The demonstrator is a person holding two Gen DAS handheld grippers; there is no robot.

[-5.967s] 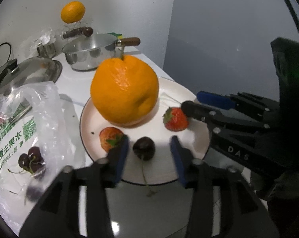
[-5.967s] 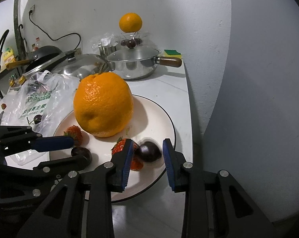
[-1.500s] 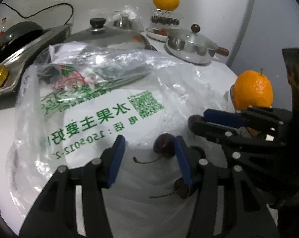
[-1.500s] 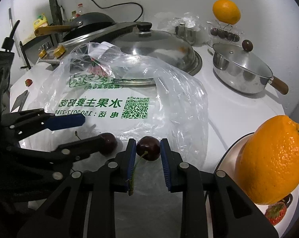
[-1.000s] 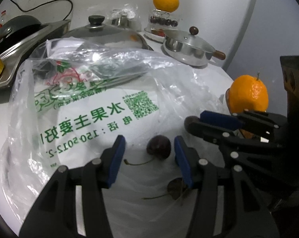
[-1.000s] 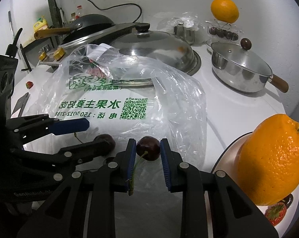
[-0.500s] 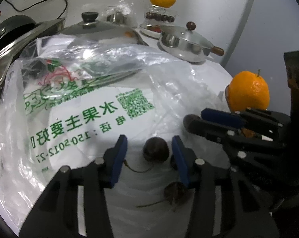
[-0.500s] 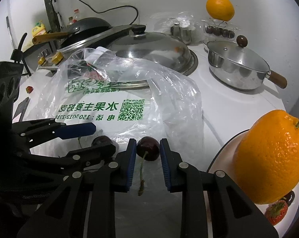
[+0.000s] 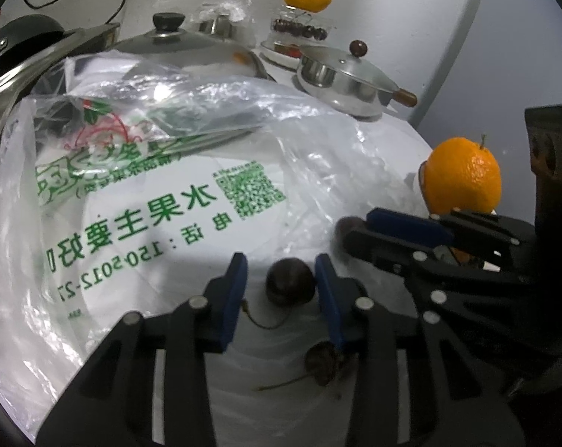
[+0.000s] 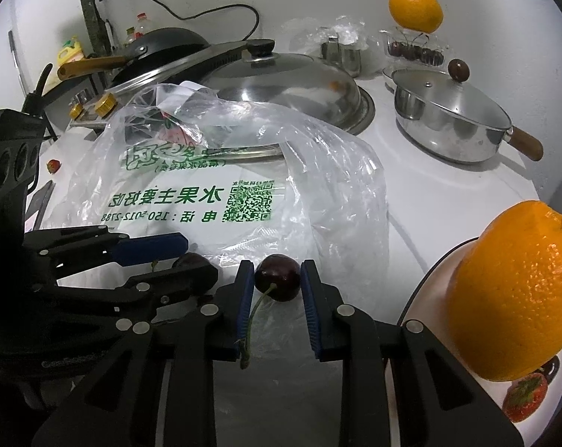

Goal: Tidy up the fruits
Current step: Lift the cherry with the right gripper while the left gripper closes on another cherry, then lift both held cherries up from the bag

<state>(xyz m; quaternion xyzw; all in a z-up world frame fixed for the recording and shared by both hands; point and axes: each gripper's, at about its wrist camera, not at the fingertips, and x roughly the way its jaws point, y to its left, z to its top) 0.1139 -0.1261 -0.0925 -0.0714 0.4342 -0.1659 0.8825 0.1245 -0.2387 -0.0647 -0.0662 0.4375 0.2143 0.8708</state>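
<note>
My right gripper point(image 10: 275, 279) is shut on a dark cherry point(image 10: 277, 276), held above the clear plastic fruit bag point(image 10: 243, 193); its stem hangs down. My left gripper point(image 9: 281, 279) is open around another dark cherry point(image 9: 290, 286) lying on the bag, the right pad close to it, a gap on the left. A further cherry point(image 9: 321, 367) lies under the left gripper's right finger. The right gripper point(image 9: 349, 231) shows in the left wrist view. A big orange point(image 10: 519, 290) stands on the white plate point(image 10: 422, 290) with a strawberry point(image 10: 524, 395).
A steel pot with lid point(image 10: 448, 126), a domed pan lid point(image 10: 288, 85) and a black wok point(image 10: 161, 44) stand behind the bag. A second orange point(image 10: 415, 9) sits on a cherry box point(image 10: 415, 52) at the back wall. A loose strawberry point(image 10: 53, 165) lies far left.
My left gripper has lowered around the cherry on the bag and its fingers have narrowed slightly. My right gripper keeps its cherry and has barely moved.
</note>
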